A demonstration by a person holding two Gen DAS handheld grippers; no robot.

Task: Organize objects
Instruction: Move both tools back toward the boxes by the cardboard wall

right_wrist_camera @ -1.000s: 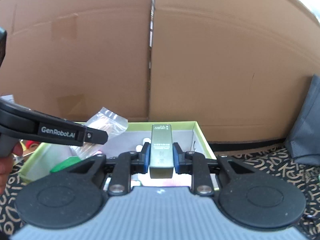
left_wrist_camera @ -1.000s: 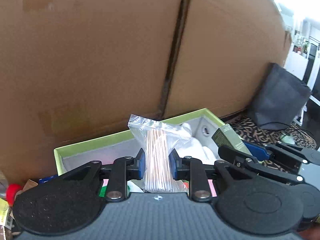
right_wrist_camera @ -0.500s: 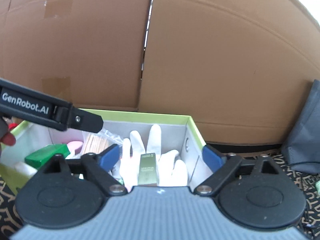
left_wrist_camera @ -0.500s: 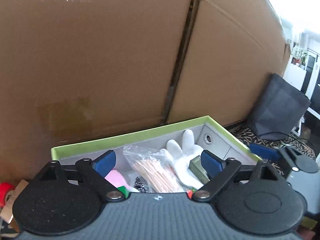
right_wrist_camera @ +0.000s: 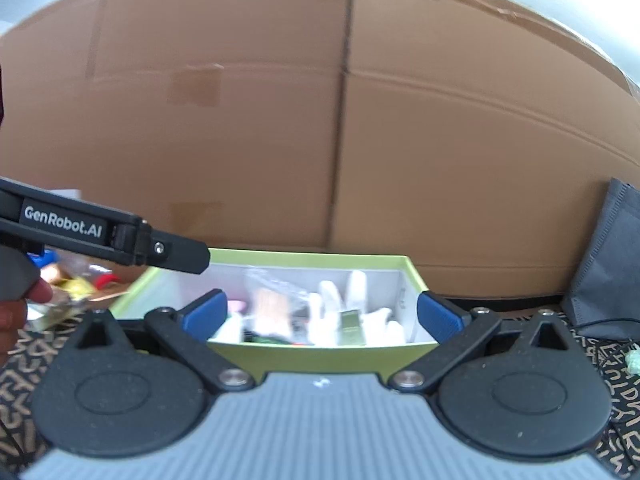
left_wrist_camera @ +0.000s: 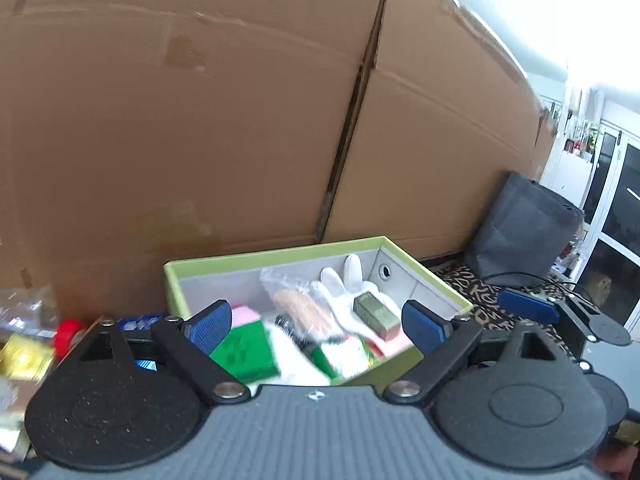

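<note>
A green-rimmed box [left_wrist_camera: 276, 255] [right_wrist_camera: 320, 258] stands against a cardboard wall. In it lie a clear bag of wooden sticks [left_wrist_camera: 304, 308] [right_wrist_camera: 268, 300], a white glove [left_wrist_camera: 340, 292] [right_wrist_camera: 356, 292], a small olive carton [left_wrist_camera: 376, 314] [right_wrist_camera: 352, 326] and a green item [left_wrist_camera: 244, 354]. My left gripper [left_wrist_camera: 318, 326] is open and empty, above the box's near side. My right gripper [right_wrist_camera: 320, 316] is open and empty, in front of the box. The left gripper's arm [right_wrist_camera: 104, 236] crosses the right wrist view.
A tall cardboard wall [left_wrist_camera: 240, 120] [right_wrist_camera: 340, 140] fills the background. Loose items, among them a red one [left_wrist_camera: 66, 332] and a yellow one [left_wrist_camera: 24, 358], lie left of the box. A dark grey bag [left_wrist_camera: 524, 232] [right_wrist_camera: 608, 268] stands on the patterned floor at the right.
One second ago the left gripper held the stick bag and the right held the olive carton. Both opened and dropped them into the box. Both grippers have since drawn back from the box.
</note>
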